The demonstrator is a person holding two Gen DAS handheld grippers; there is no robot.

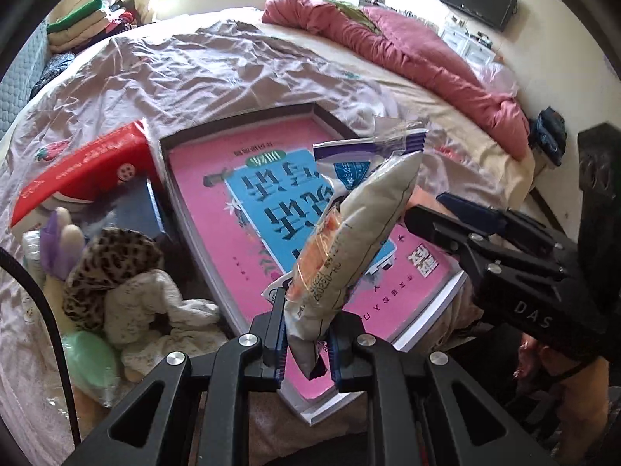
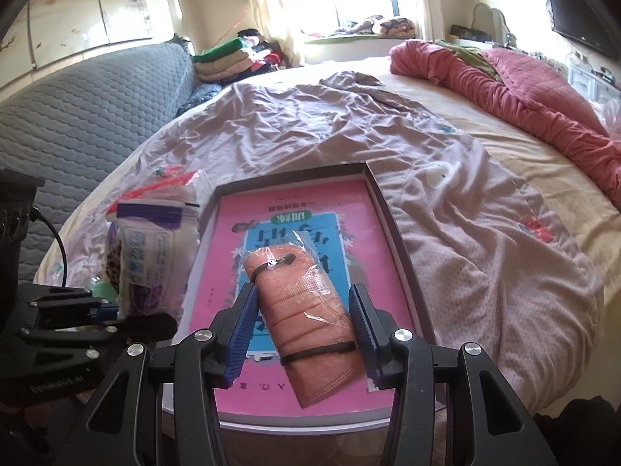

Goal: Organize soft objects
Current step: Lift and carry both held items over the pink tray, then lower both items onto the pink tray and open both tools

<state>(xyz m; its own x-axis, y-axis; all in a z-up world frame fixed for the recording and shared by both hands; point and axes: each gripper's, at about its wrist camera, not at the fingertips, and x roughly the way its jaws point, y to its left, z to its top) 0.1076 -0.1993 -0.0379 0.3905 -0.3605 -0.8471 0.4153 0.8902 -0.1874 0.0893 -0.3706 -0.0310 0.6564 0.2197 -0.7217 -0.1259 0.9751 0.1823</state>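
Both grippers over the pink book on the bed.
Left gripper (image 1: 306, 343) is clamped on a pack (image 1: 361, 229), held upright above the book (image 1: 217, 178). Right gripper (image 2: 304, 330) is wide open, its fingers either side of the orange mask (image 2: 306, 318) lying on the book.

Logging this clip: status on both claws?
Left claw shut on white mask pack, held above pink book. Right claw open, straddling wrapped orange mask lying on book. Nothing in the way.
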